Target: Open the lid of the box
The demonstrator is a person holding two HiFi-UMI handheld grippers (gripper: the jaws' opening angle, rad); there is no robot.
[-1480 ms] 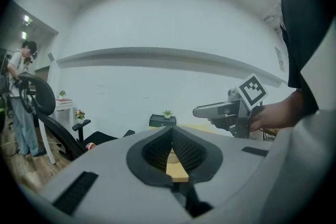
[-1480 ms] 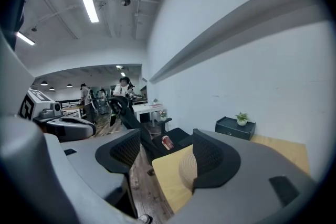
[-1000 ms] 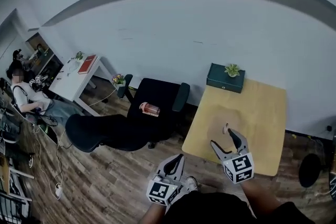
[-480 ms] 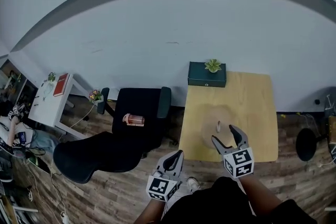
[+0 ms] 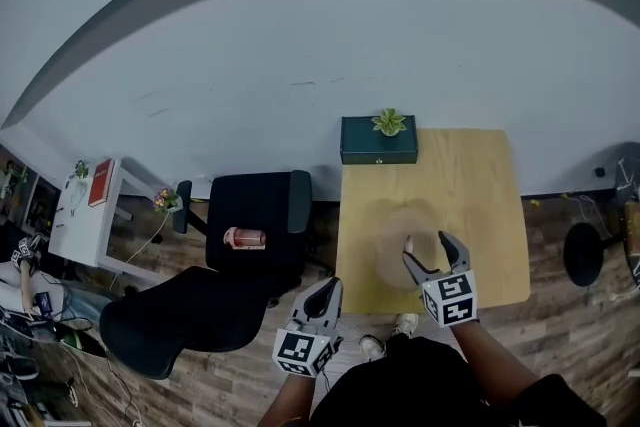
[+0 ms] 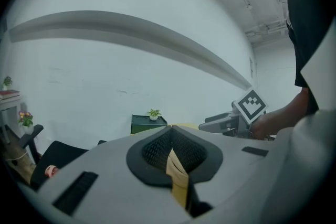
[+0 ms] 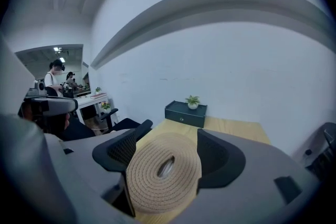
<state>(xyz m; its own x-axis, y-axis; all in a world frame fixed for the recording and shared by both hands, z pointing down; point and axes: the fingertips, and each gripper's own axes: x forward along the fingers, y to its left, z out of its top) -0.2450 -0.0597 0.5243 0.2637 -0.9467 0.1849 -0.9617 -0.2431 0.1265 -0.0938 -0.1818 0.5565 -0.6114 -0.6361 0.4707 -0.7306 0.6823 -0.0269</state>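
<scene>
Woven lid [image 5: 398,221] lies near the table's [image 5: 480,175] front edge, between the right gripper's [image 5: 425,249] opening jaws. Left gripper [image 5: 329,285] hangs off-table, jaws pressed together.

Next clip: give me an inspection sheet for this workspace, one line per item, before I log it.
Surface: wooden table, carrying two items.
Job's things: woven round lid with a pale knob at its centre, near the table's front edge.
Clutter: dark green box with a small potted plant on top, at the wall edge.
Grippers: right gripper jaws opening, the woven round lid between them; left gripper jaws together, held off the table over the floor.
Cables: a thin lead by the white desk; none seen on the table.
Surroundings: black office chairs, a pink bottle on one seat; people at far desks.
</scene>
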